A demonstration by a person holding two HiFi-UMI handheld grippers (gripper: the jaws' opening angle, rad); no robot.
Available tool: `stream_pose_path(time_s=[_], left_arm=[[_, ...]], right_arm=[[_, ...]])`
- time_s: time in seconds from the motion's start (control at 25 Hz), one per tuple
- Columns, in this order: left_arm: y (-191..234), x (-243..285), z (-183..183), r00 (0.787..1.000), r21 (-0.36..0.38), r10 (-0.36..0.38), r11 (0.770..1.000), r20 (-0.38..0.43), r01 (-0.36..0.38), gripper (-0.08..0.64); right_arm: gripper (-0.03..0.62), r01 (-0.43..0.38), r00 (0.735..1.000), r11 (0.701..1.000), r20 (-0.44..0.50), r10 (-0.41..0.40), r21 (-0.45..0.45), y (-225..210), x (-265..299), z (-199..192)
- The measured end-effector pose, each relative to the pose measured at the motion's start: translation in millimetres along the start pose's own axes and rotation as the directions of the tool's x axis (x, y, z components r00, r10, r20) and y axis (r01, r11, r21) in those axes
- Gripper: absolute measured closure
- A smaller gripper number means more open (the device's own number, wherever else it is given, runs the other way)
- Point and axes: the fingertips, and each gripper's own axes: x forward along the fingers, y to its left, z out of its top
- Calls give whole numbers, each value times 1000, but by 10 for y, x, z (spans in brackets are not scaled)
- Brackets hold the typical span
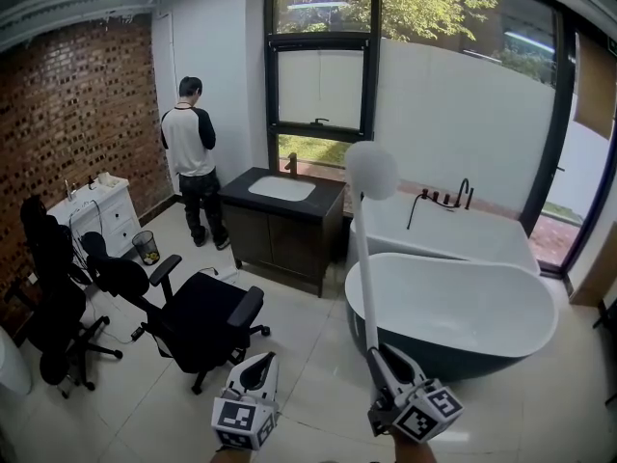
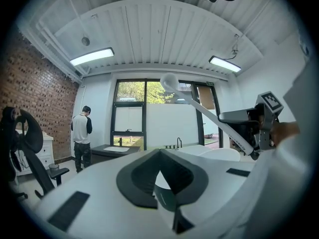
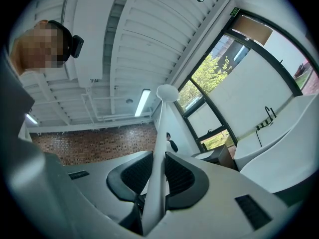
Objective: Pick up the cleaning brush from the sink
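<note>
**A:** What is between the jaws of the right gripper [image 3: 158, 158]?

**B:** The white handle of the brush [image 3: 163, 121]. The 2 dark pads [image 3: 180, 175] pinch it from both sides, and its round head [image 3: 167, 92] sits at the top.

**A:** And around the brush?

**B:** Left of it is a brick wall [image 3: 84, 146]. Right of it are a tall window [image 3: 219, 78] and a white bathtub [image 3: 279, 151] with a black tap [image 3: 269, 114]. Just right of the handle, far off, 1 person [image 3: 171, 143] stands. Left of the head is a lit ceiling light [image 3: 143, 102].
</note>
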Motion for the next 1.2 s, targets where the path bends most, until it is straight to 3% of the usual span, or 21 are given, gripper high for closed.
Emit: stream_pose_path(time_s=[1.2], left_arm=[[45, -108, 5, 1000, 5, 8, 1000, 5, -8, 551]], right_arm=[[518, -1, 1000, 1000, 25, 1, -2, 138, -92, 2]])
